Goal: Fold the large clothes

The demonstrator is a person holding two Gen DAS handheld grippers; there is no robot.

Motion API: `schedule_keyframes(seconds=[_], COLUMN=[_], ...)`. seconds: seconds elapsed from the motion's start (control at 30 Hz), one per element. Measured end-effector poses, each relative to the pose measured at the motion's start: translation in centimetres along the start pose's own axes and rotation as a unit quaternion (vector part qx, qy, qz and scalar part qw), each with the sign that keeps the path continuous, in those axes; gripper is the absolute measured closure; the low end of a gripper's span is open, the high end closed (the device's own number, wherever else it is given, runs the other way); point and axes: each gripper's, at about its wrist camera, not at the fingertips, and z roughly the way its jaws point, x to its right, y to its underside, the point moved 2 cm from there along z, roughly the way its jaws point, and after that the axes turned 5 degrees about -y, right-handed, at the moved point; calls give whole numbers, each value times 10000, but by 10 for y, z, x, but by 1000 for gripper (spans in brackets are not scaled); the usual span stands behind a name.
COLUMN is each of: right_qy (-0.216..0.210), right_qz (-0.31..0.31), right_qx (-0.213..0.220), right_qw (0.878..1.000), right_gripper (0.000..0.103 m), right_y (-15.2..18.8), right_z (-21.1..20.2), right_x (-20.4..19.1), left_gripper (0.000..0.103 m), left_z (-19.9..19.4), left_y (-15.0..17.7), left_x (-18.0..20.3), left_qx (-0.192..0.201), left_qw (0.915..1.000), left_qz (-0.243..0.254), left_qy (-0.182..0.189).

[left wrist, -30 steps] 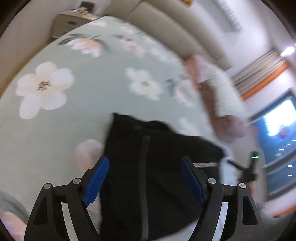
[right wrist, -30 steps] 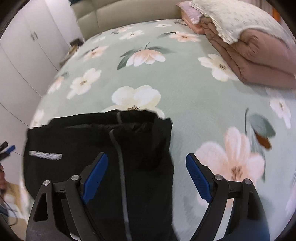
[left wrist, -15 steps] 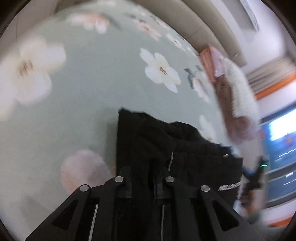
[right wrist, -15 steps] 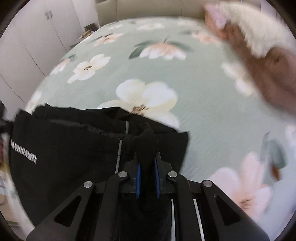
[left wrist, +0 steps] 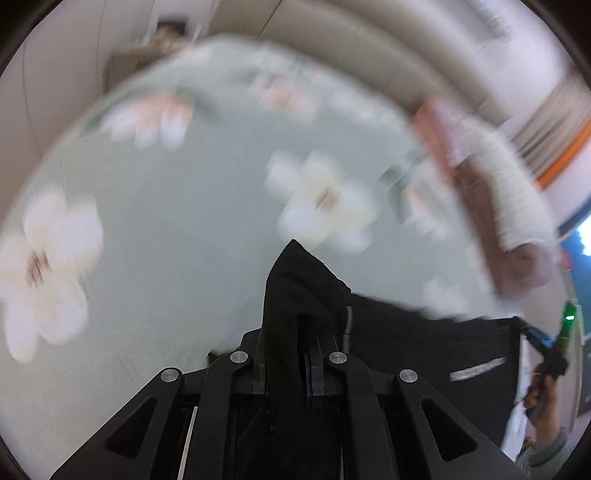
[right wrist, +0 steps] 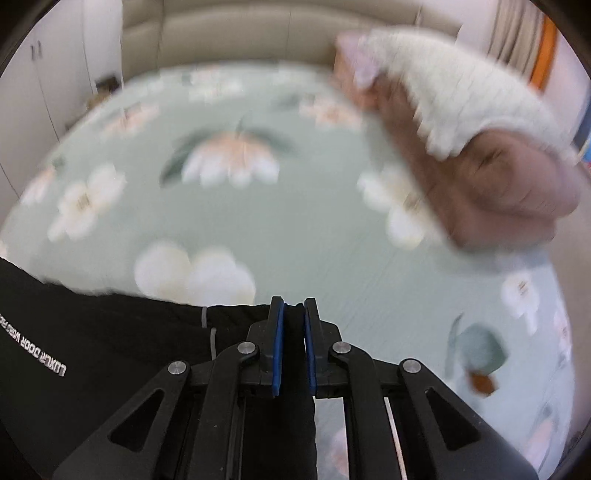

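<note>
A black garment with a grey stripe and white lettering hangs stretched between my two grippers over the flowered green bed. My left gripper is shut on one corner, and a peak of black cloth sticks up past its jaws. In the right wrist view the black garment runs off to the left, with my right gripper shut on its other corner. In the left wrist view the right gripper appears at the far right, in a person's hand.
A folded brown and white quilt lies at the back right of the bed. A padded beige headboard runs behind it, with white cupboards and a bedside table to the left.
Both grippers went from open above the flat garment to shut on its edge. They have since moved across the bed with the cloth stretched between them.
</note>
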Motion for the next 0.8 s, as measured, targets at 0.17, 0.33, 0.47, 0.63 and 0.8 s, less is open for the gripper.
schedule_keyframes(seconds=[0.17,0.33,0.47,0.63,0.8], right_qy=[-46,-28,-349,-699,-1532], right_qz=[-199,-77,108,-143,-354], right_qx=[-307,-346,57,434,32], right_qw=[9993,9994,9993,9965,9876], right_gripper=[85,80,67,41,41], right_y=[36,34,31,55,95], right_z=[38,32,-17,-97,-130], right_x=[-12,-7,-1,-24,-81], left_gripper=[86,85,71,63,62], left_z=[39,32,-27,-97,-112], left_y=[31,26,11,32,96], left_x=[-28,-30,-17,10,70], left_qx=[-149,-318,197,582,270], left_qw=[9966,9958,9995,9979,9957], left_qz=[-594,-637,-235,285,647], left_qy=[545,582,103,-26,603])
